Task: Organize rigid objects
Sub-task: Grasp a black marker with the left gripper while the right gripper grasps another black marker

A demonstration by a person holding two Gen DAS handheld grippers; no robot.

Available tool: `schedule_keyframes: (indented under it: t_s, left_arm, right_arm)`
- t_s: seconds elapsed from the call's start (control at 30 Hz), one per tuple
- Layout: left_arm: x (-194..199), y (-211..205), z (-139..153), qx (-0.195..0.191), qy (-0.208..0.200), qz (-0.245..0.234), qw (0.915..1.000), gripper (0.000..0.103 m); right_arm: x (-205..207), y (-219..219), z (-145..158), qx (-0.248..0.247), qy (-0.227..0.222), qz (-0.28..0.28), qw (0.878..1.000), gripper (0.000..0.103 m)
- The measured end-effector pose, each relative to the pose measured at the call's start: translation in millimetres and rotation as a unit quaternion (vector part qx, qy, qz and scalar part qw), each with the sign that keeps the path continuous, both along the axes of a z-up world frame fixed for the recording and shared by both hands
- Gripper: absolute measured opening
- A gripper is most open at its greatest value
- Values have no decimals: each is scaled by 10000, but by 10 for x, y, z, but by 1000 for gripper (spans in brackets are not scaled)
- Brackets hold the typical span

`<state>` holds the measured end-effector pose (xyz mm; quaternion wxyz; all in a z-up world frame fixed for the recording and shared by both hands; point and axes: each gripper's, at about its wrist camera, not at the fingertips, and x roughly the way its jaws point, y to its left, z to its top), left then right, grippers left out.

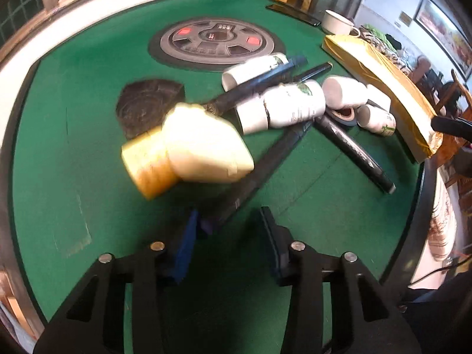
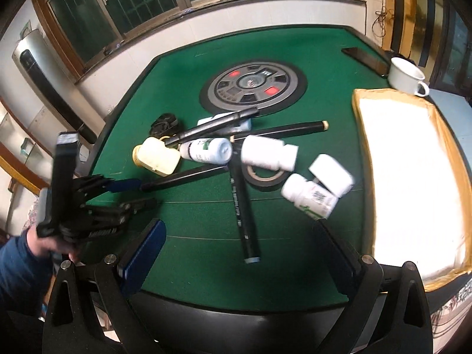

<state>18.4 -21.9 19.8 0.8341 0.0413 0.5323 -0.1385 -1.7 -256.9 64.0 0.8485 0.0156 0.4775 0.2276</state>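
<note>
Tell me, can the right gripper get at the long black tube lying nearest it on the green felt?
Probably yes: the right gripper is wide open, and the long black tube's near end lies bare on the felt, though its far end runs under the white bottles.

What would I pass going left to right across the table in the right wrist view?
Cream squat bottle with yellow cap → black tape roll → white bottle with green label → flat tan cardboard box.

Left hand-held gripper (image 1: 228, 221) tilted steeply down, jaws partly apart, blue pads (image 1: 185, 247) facing each other, gripped by a hand (image 2: 48, 243) in a blue sleeve, right hand-held gripper (image 2: 240, 253) angled down, jaws spread wide, nothing between them
</note>
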Motion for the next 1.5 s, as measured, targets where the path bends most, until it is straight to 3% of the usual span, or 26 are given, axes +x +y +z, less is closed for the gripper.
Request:
schedule_keyframes:
  t_s: [0.17,0.27,0.43,0.6,0.77,0.97,1.13,1.2,1.37,1.4,1.5]
  left_arm:
    - [93,-252,14,22,50,-293,9996,29]
    - [-23,-479,21,-138,128,-527,9984,16]
    - [-232,-629,26,-328,257,-506,9979,13]
    - [-14,-682,20,-448,286,-213,9984,14]
    - [138,-859,0,-55,-21,-182,9998,14]
    - [-176,-544,6,-410,183,273,9986,12]
    - [-472,-339,3,-455,218,597,9969,12]
    - [-491,-334,5,-416,201,612,9971,13]
    - [-524,-354,6,-324,131,562,9978,13]
    - [-519,-359,4,-321,111,560,9978,13]
    - [-516,-326,3,-399,79,591,9974,13]
  right_arm:
    - [10,-115,-17,-38,291,27,9996,98]
    - [29,-133,-23,-37,349,59,9994,95]
    - [62,-14,-139,-205,622,403,9970,75]
    - [131,138,-301,-363,885,599,9936,56]
    - [205,188,-356,-357,997,487,9932,56]
    - [297,282,-364,-370,1073,486,9924,56]
    - [443,505,-510,-500,1288,513,9891,55]
    - [515,591,-576,-643,1346,419,9879,43]
    - [586,757,-664,-1158,1236,305,9851,30]
    - [589,803,-657,-1317,1131,306,9843,24]
    - [573,821,-668,-1282,1118,307,9850,15]
